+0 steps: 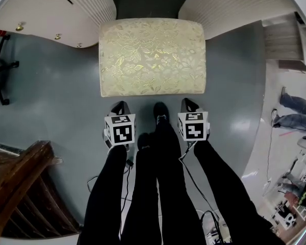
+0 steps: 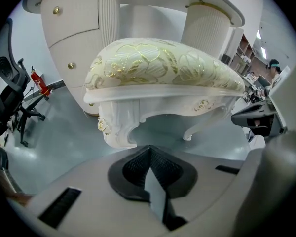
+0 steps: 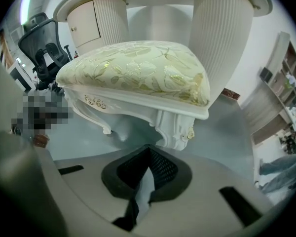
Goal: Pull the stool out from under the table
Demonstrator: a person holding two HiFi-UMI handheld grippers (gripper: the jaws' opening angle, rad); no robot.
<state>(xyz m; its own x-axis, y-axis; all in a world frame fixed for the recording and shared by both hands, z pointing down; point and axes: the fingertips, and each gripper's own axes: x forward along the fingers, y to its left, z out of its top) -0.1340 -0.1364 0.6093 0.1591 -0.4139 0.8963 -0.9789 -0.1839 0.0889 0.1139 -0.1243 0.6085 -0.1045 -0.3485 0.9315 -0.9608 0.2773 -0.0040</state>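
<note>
Left gripper view: the left gripper (image 2: 149,156) has its jaws pressed together with nothing between them, and the right gripper (image 3: 149,154) is likewise closed and empty. Just ahead of both claws, and clear of their tips, stands the stool (image 2: 163,68). Its gold-patterned cushion sits above jaw level and a carved white leg (image 2: 119,125) is the nearest part. Beyond the claws, the stool's far end lies between the ribbed table pedestals (image 3: 222,48) on either side. With the jaws closed, neither claw has any purchase, so a pull begun now would likely slide off the smooth rim. A grip taken on one side only could swing the stool into a pedestal. A high hold on the cushion edge might tip it instead of dragging it across the grey floor (image 1: 56,101). Behind the claws are the person's shoe (image 1: 160,114) and trailing cables (image 1: 194,182), which invite a stumble when stepping back.
</note>
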